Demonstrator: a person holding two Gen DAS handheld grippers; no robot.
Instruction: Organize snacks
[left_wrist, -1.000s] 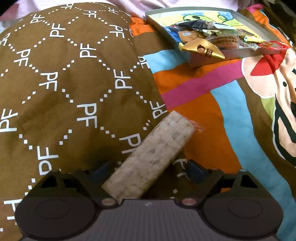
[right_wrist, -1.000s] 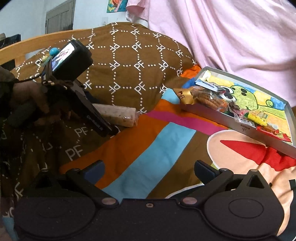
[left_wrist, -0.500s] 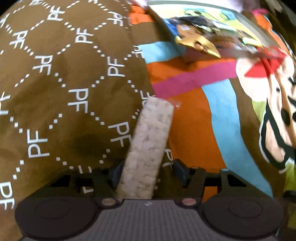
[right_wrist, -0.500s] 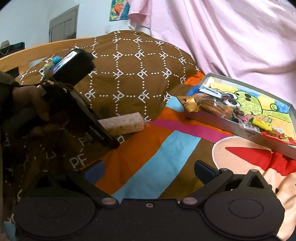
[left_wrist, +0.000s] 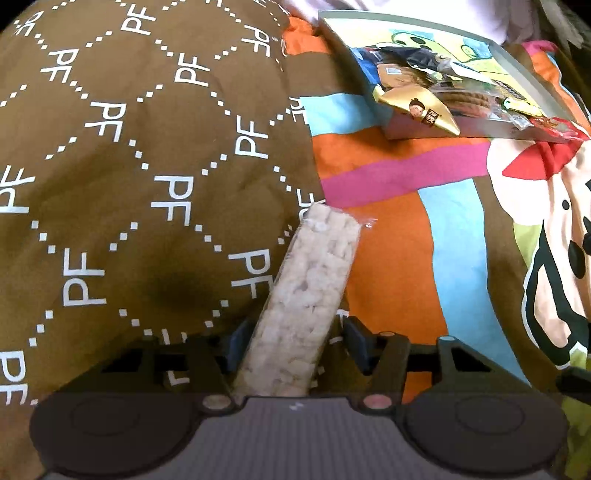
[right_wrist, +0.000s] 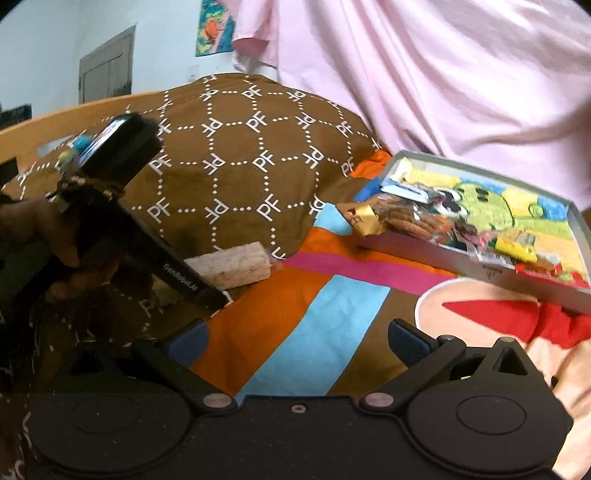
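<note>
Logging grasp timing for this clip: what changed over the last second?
The left gripper closed its fingers onto the puffed rice bar, turning it from diagonal to lengthwise. The right gripper stayed open and empty; the snack box stayed put on the blanket.

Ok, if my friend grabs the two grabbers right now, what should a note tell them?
Left gripper: shut on the rice puff bar, which points out over the brown PF blanket.
Right gripper: open, holding nothing, over the striped cover.
Snack box: ahead to the right on the bed, already holding several wrapped snacks; a gold packet pokes over its near corner.
Done: bar gripped.
Left: carry the bar to the box, let go, probably tuck the gold packet in.
</note>
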